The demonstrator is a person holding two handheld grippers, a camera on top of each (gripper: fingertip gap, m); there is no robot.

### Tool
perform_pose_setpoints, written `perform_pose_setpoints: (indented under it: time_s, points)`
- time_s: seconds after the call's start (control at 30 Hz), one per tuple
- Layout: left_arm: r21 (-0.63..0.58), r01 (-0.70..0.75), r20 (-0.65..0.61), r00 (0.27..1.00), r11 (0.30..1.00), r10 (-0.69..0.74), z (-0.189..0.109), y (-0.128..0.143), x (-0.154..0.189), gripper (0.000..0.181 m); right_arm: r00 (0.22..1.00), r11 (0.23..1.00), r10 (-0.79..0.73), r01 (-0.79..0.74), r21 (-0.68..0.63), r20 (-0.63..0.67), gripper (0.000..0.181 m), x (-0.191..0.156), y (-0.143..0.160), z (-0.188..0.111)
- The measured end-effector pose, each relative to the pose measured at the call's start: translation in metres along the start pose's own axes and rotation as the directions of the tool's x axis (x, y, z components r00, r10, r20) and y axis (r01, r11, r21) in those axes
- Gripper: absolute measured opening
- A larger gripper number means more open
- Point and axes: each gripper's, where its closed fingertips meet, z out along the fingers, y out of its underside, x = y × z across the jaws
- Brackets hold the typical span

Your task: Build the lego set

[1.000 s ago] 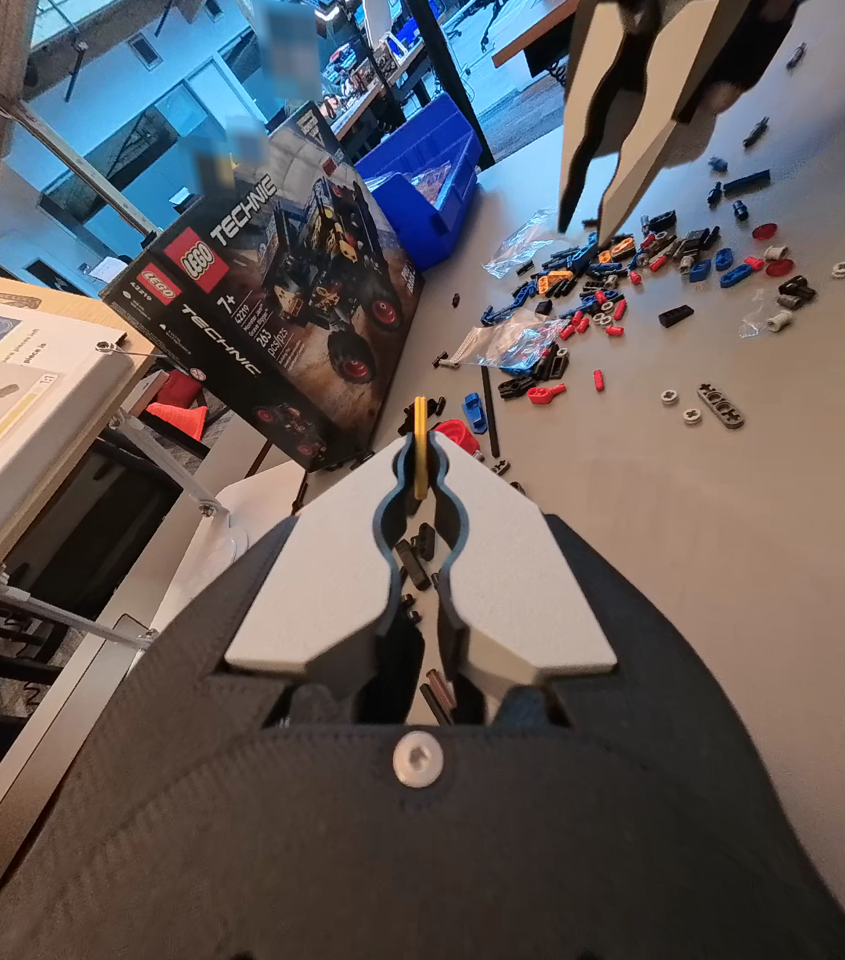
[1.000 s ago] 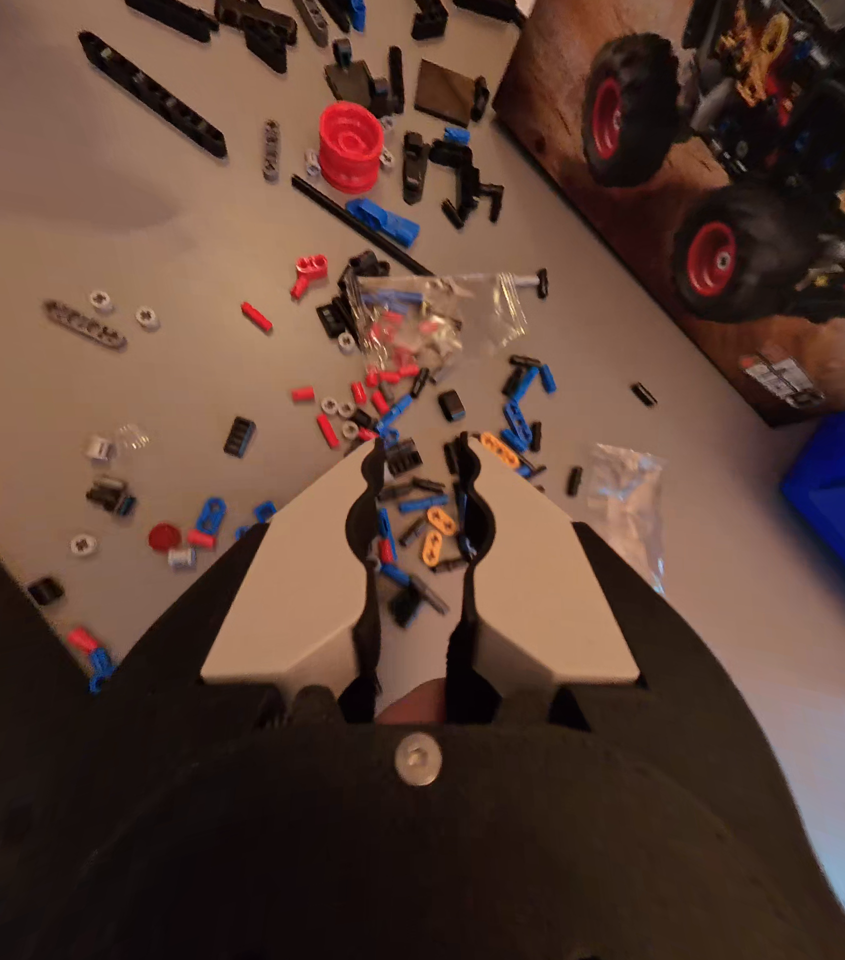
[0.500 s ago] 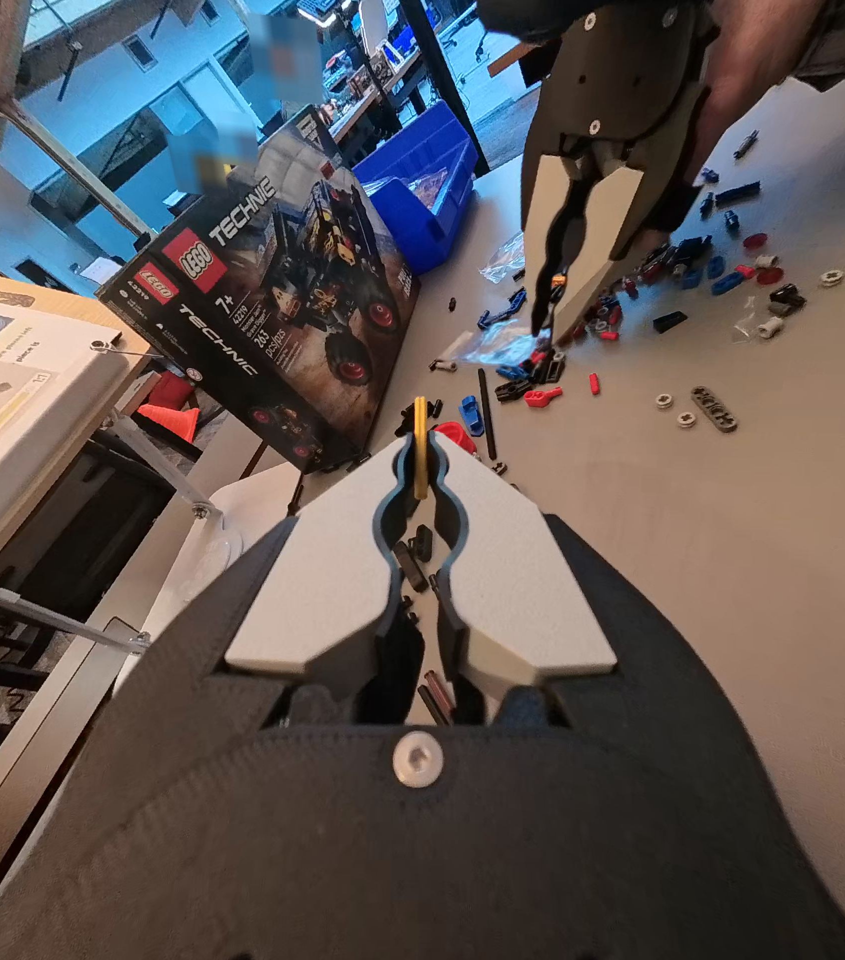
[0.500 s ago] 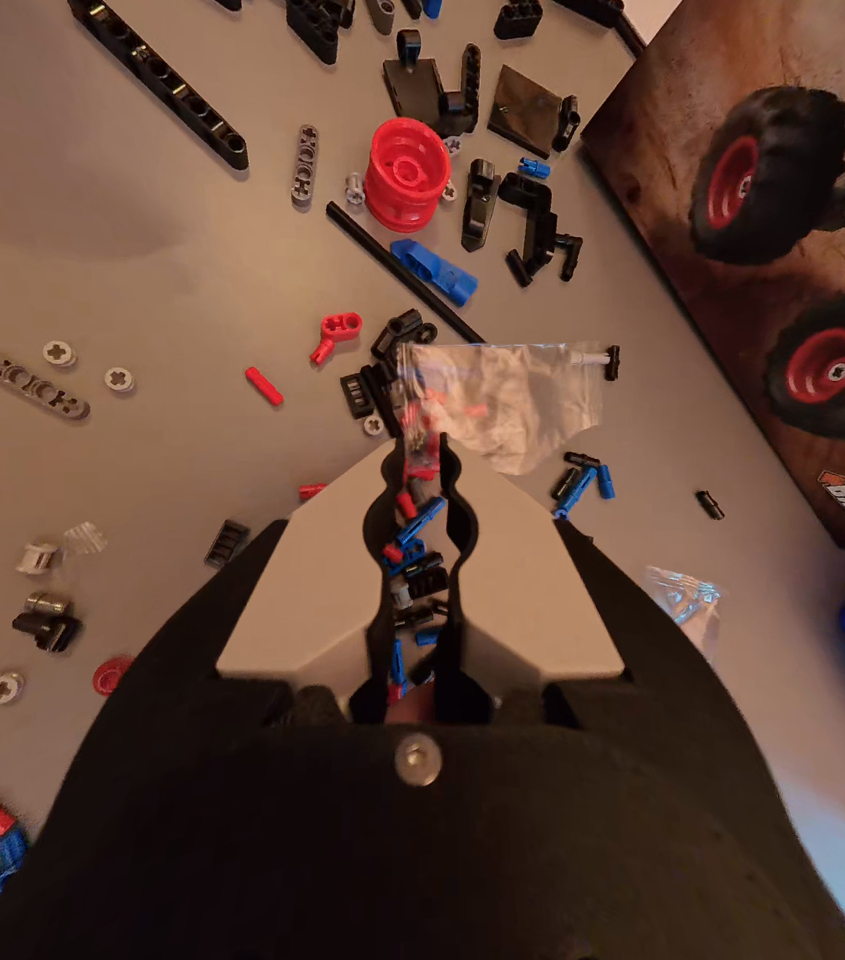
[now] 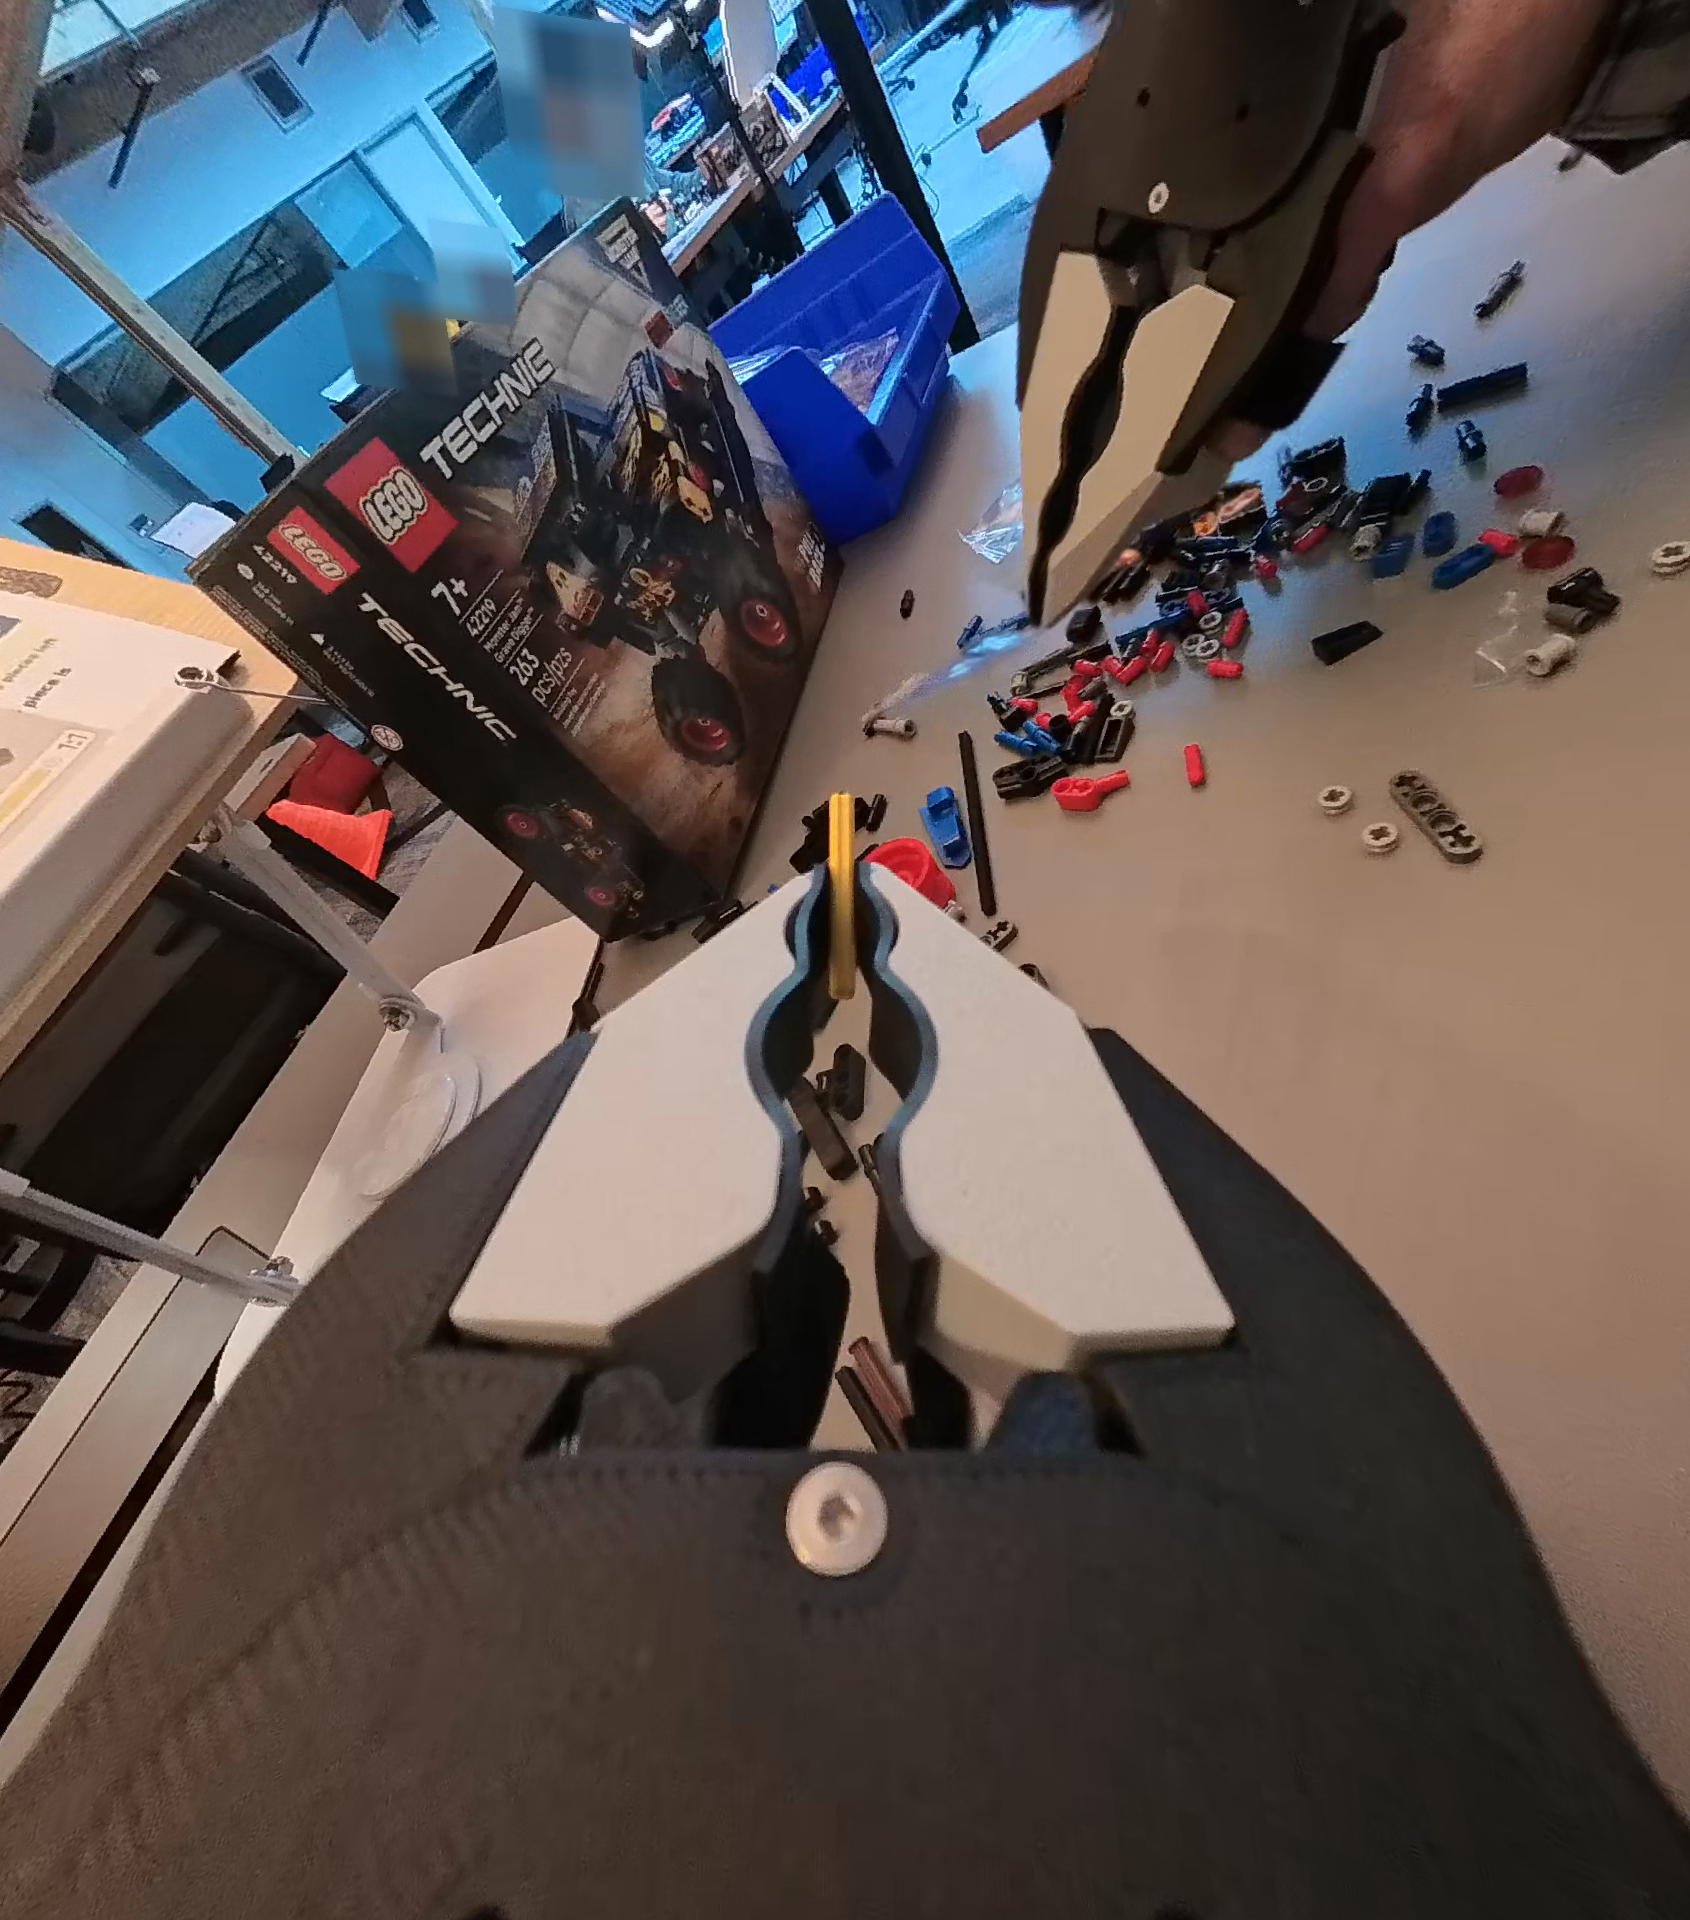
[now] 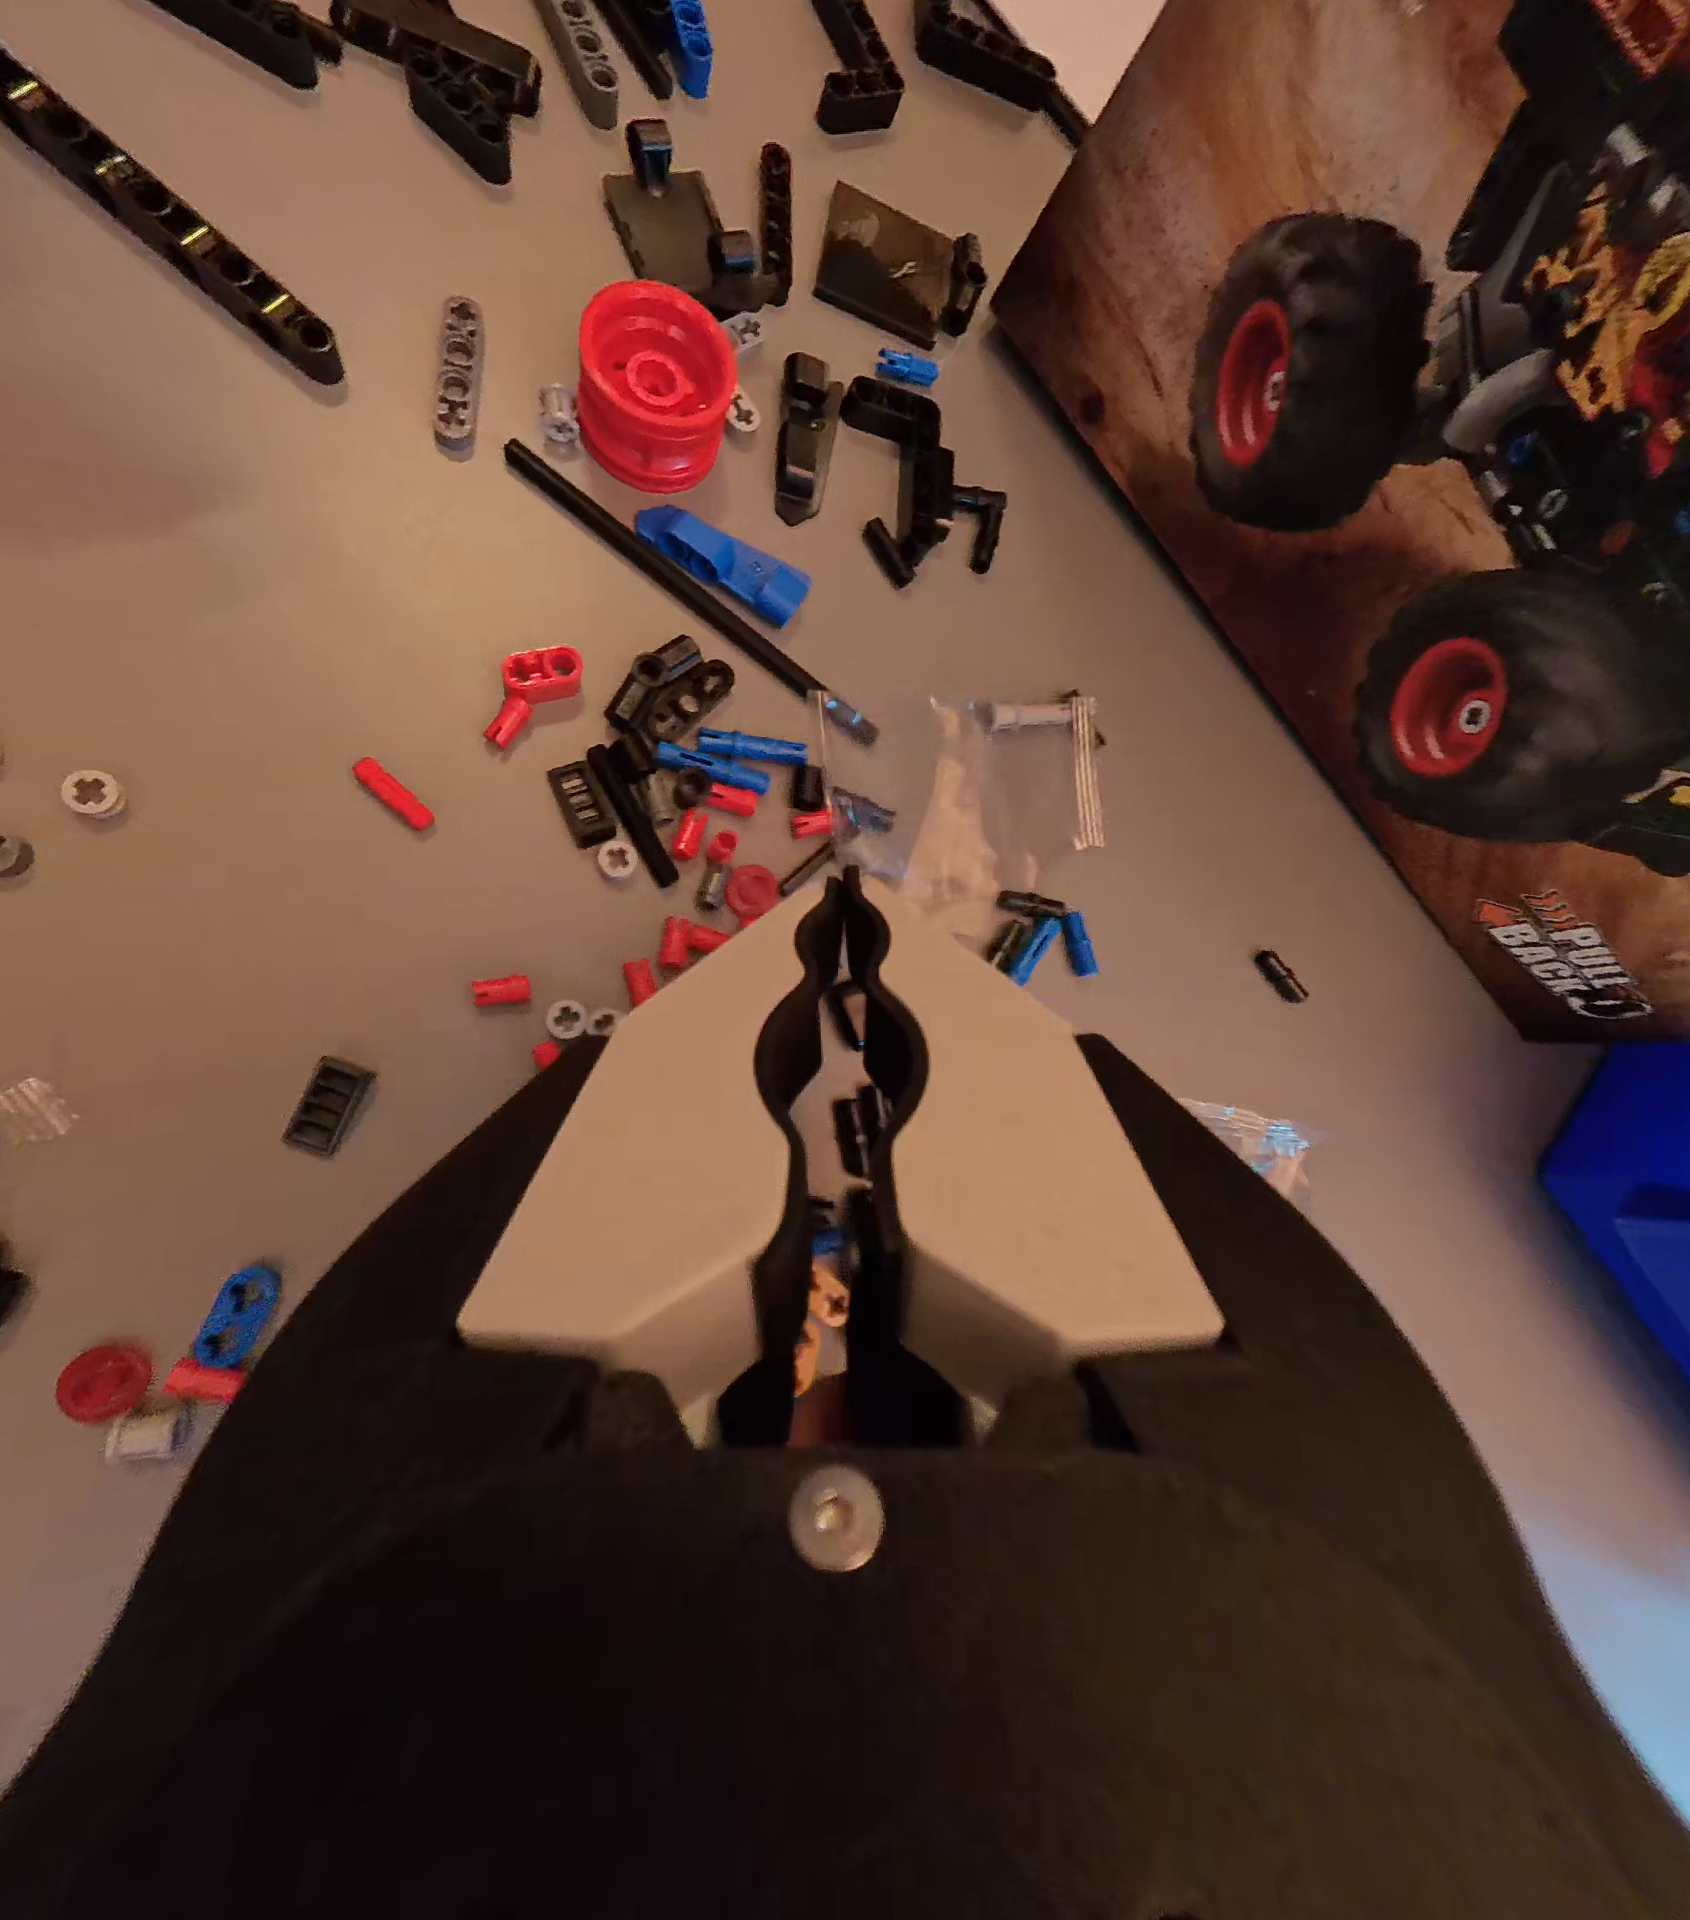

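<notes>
My left gripper (image 5: 841, 899) is shut on a thin yellow lego piece (image 5: 841, 857) and holds it edge-on above the grey table. My right gripper (image 6: 846, 885) is shut, its tips pinching a corner of a clear plastic bag (image 6: 1012, 795) just above a scatter of small red, blue and black pins (image 6: 706, 790). It also shows in the left wrist view (image 5: 1054, 608), pointing down at the pile. A red wheel hub (image 6: 654, 384) lies beyond the pins, with a black axle (image 6: 654, 566) and a blue piece (image 6: 721, 561) beside it.
The lego box (image 5: 550, 665) stands at the table's far left, also in the right wrist view (image 6: 1443, 468), with a blue bin (image 5: 841, 384) behind it. Black beams (image 6: 145, 208) and more loose pieces lie around. An instruction sheet on a stand (image 5: 10, 748) is off the table's left edge. My left tips are about 15 centimeters from the black axle (image 6: 654, 566), my right tips only 8 centimeters. Seen from the left wrist view (image 5: 976, 832) as well.
My right gripper shut on the clear bag, moved toward the box, and small pieces now lie spilled under it. My left gripper has kept still with the yellow piece.
</notes>
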Motion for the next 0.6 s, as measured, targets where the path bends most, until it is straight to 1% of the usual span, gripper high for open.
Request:
perform_pose_setpoints:
  time_s: [0.23,0.33,0.53,0.6]
  points:
    - [0.001,0.0,0.002,1.0,1.0,0.0,0.001,0.0,-0.001,0.002,0.999,1.0,-0.005,0.004,-0.026,-0.049,0.0,0.018,0.005,0.001]
    - [0.001,-0.001,0.002,1.0,1.0,0.001,0.001,0.0,-0.001,0.002,0.998,0.999,-0.007,0.005,-0.04,-0.055,0.0,0.02,0.007,0.003]
    - [0.0,0.001,0.003,1.0,1.0,-0.001,0.002,0.001,-0.002,0.002,0.998,0.999,-0.015,0.012,-0.048,-0.065,0.016,0.019,0.007,0.002]
    - [-0.001,0.001,0.005,1.0,1.0,-0.001,0.001,0.001,-0.003,0.002,0.997,0.999,-0.016,0.013,-0.046,-0.077,0.018,0.021,0.006,-0.002]
